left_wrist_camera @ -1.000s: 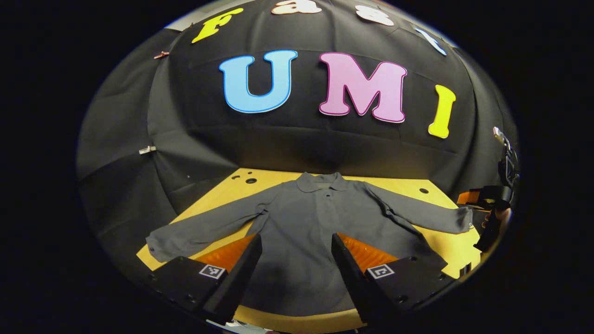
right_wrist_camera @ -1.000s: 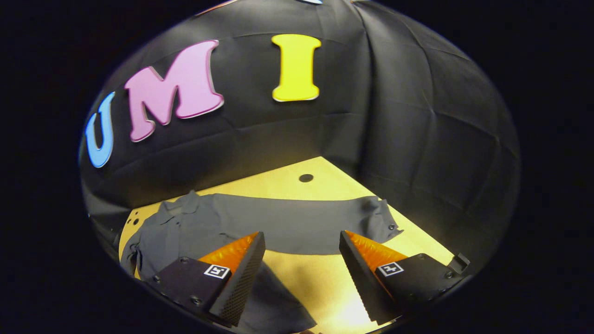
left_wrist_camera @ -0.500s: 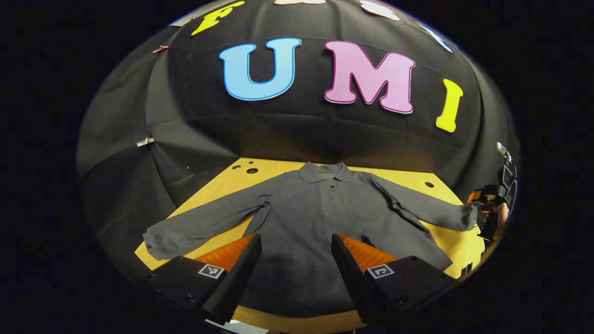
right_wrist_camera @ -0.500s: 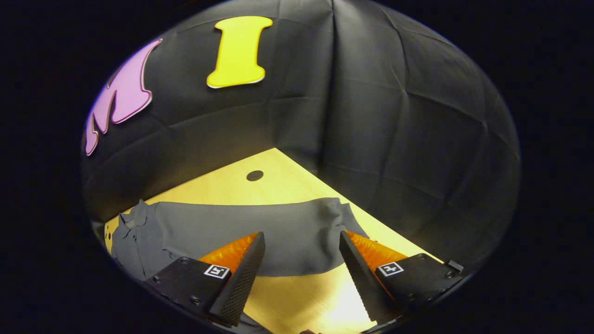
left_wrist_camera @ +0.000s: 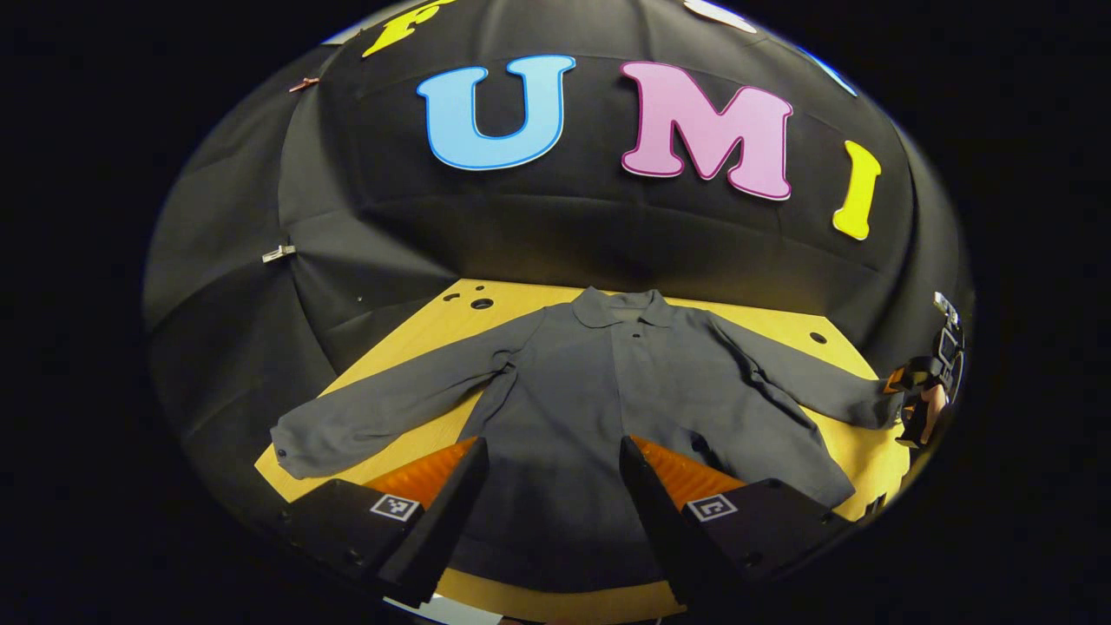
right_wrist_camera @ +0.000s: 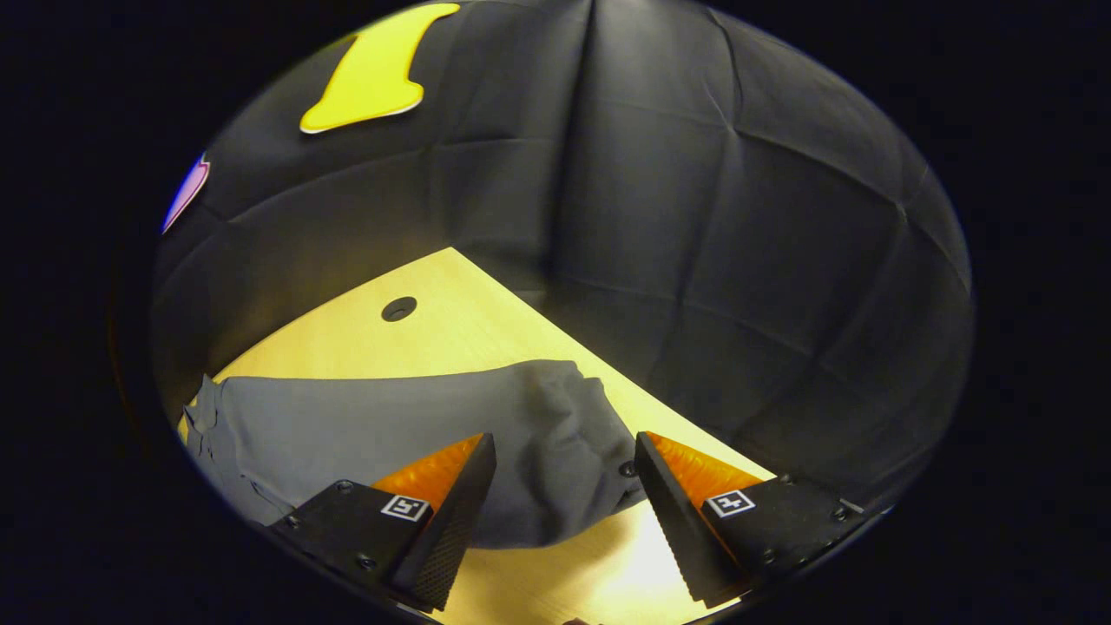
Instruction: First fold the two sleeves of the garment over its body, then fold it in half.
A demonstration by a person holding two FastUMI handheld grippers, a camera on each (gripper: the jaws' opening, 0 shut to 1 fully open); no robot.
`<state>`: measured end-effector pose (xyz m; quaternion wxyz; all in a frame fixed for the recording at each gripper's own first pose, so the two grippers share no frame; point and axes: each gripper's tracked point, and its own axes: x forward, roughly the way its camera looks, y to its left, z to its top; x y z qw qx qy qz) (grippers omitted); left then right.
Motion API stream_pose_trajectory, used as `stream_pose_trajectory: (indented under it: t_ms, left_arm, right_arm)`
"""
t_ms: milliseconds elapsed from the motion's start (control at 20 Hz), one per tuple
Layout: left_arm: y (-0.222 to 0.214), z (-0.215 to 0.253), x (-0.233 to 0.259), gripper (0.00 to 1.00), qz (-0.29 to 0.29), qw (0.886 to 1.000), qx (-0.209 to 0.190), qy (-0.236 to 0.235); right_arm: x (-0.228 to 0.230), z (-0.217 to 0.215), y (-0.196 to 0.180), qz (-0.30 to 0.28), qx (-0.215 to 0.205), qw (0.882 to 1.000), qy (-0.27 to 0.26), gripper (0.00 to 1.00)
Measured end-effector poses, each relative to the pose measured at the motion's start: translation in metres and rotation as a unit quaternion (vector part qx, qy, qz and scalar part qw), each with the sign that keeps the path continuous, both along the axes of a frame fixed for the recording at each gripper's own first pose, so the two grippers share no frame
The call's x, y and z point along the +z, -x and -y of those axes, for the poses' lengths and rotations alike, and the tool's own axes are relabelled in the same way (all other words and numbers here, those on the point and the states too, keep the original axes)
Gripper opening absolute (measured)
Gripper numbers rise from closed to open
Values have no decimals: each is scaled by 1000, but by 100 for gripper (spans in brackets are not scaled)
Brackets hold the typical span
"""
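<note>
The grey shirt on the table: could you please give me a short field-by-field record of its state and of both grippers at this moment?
garment: grey shirt, lying flat and face up on the yellow table, collar toward the booth wall
sleeves: both spread outward, neither folded over the body yet
left gripper: open, over the shirt's lower body, gripping nothing
right gripper: open, its fingers either side of the right sleeve cuff, not closed on it
fold in half: not yet done
</note>
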<state>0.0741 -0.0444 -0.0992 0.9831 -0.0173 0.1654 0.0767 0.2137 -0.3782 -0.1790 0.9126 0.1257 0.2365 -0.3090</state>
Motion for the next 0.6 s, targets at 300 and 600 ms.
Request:
stream_pose_trajectory:
  t_ms: [300, 600]
  left_arm:
    - [-2, 6, -8, 96, -14, 1000, -1, 10]
    - [-1, 11, -8, 96, -14, 1000, -6, 8]
  right_arm:
    - [-33, 11, -15, -45, 16, 999, -23, 99]
    - [-45, 15, -13, -58, 14, 997, -40, 100]
